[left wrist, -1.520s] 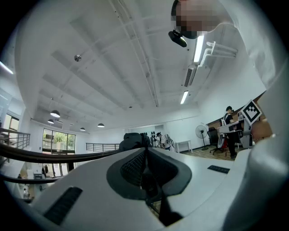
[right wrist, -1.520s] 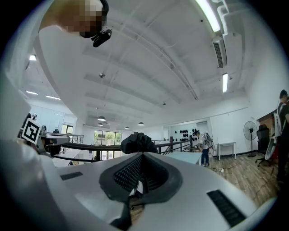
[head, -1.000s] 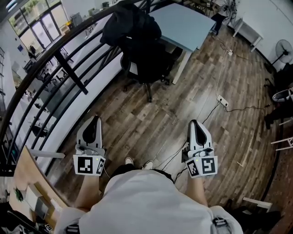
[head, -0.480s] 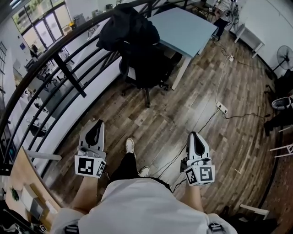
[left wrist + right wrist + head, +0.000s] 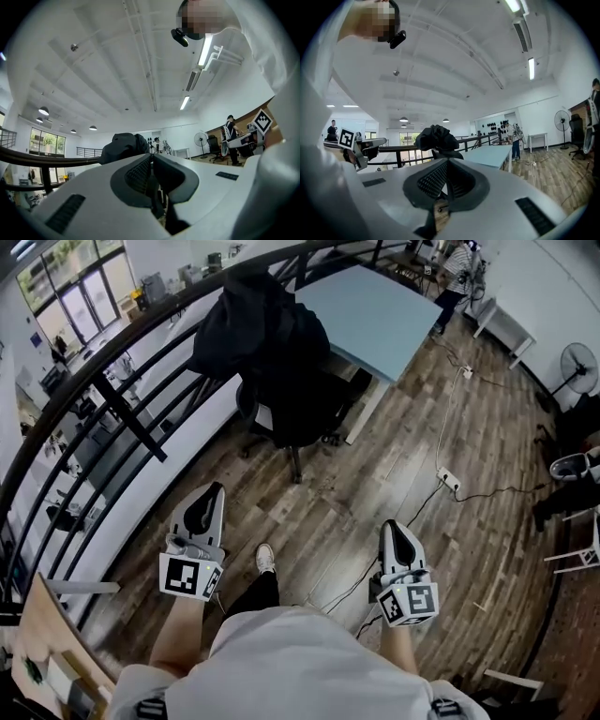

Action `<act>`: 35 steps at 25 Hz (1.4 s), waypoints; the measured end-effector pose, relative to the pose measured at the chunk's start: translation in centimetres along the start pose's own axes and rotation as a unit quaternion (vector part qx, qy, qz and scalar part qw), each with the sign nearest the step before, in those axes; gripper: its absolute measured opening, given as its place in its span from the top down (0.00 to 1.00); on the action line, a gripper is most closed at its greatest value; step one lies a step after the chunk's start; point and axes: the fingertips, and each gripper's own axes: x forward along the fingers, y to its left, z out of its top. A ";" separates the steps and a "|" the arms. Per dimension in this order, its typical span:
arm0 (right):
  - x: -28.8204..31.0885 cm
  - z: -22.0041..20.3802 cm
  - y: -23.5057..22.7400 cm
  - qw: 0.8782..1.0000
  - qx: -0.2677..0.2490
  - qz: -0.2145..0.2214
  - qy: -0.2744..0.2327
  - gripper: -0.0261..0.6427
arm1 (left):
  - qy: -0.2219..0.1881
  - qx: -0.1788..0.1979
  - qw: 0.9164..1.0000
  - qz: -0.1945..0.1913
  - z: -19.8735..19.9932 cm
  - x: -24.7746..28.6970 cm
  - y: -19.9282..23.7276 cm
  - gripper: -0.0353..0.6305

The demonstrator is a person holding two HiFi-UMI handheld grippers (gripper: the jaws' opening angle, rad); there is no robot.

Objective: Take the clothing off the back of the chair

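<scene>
A dark piece of clothing (image 5: 248, 320) hangs over the back of a black office chair (image 5: 295, 399) that stands by a pale blue desk (image 5: 370, 296). It also shows as a dark heap ahead in the left gripper view (image 5: 123, 144) and the right gripper view (image 5: 436, 137). My left gripper (image 5: 208, 502) is shut and holds nothing, well short of the chair. My right gripper (image 5: 395, 533) is shut too, with nothing in it, level with the left one over the wooden floor.
A black railing (image 5: 122, 381) runs along the left, close behind the chair. A power strip (image 5: 447, 479) and its cables lie on the floor to the right. A fan (image 5: 577, 367) stands at the far right. A person (image 5: 514, 138) stands beyond the desk.
Both grippers and the person holding them have moved towards the chair, which now looks larger and nearer. Both grippers stay shut. One foot has stepped forward.
</scene>
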 end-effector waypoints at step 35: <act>20.7 6.7 -0.3 0.999 -0.023 0.025 -0.021 0.93 | -0.030 0.065 0.996 -0.048 5.8 17.8 11.9 0.89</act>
